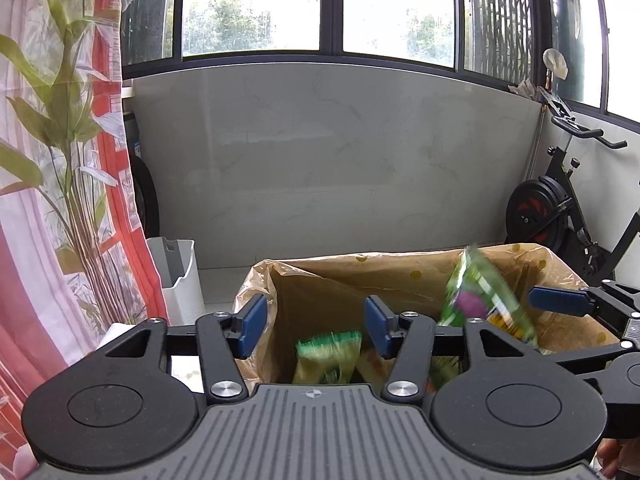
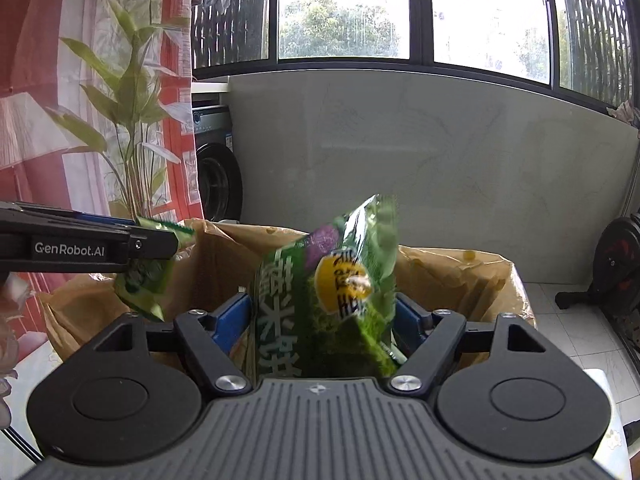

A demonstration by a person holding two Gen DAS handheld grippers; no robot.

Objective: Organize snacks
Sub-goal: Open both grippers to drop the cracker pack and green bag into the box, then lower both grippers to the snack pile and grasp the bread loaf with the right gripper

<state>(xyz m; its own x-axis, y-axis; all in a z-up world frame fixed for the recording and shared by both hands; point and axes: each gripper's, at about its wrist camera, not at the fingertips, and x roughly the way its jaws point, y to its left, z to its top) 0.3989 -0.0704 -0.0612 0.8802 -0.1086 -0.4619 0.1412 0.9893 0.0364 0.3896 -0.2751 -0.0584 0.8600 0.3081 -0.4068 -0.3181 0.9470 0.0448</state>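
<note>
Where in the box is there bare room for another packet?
Bare liner shows along the back wall of the box and in its far-left corner, beyond the left gripper. Crowded: packets pile near the front bottom, and the big green bag with the right gripper fills the right side.

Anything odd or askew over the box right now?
Nothing spilled. The large green snack bag sits tilted and blurred in the right gripper, apparently loose. A small green packet is blurred below the open left gripper. Both are over the lined box, none outside it.
</note>
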